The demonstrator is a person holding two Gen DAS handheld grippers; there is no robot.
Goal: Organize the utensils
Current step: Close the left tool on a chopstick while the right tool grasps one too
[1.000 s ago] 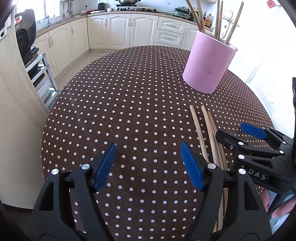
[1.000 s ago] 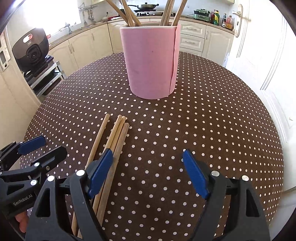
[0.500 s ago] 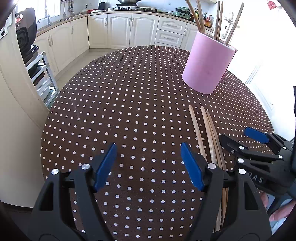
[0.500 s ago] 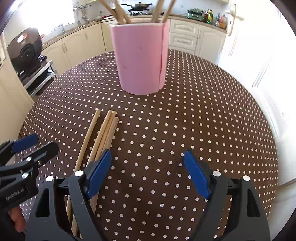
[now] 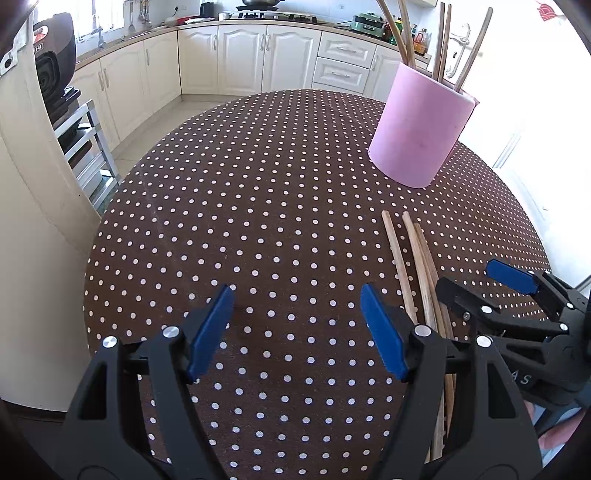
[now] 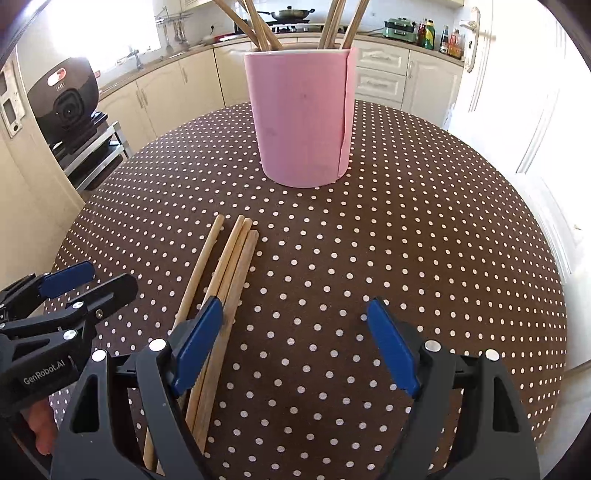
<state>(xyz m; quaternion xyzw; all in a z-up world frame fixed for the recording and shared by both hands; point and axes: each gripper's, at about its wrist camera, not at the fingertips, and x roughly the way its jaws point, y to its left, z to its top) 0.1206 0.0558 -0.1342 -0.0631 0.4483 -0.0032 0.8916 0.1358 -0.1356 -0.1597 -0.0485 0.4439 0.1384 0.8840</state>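
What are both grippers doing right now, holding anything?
Left gripper: open, nothing between its jaws, only tablecloth below.
Right gripper: open, holding nothing; the loose chopsticks lie beside its left jaw.

Pink holder [image 6: 301, 114] — brown tablecloth [image 6: 406, 236] (white dots), tan chopsticks [image 6: 236, 258], blue-padded black tongs [image 6: 295, 343].

Round table [image 6: 424, 229], brown cloth with white dots. Cream kitchen cabinets [image 5: 240, 59] line the far wall; wok [image 6: 291, 14] on the hob. Black appliance [image 6: 66, 103] on metal rack [image 5: 88, 147] at left. Bottles [image 6: 439, 37] on counter.
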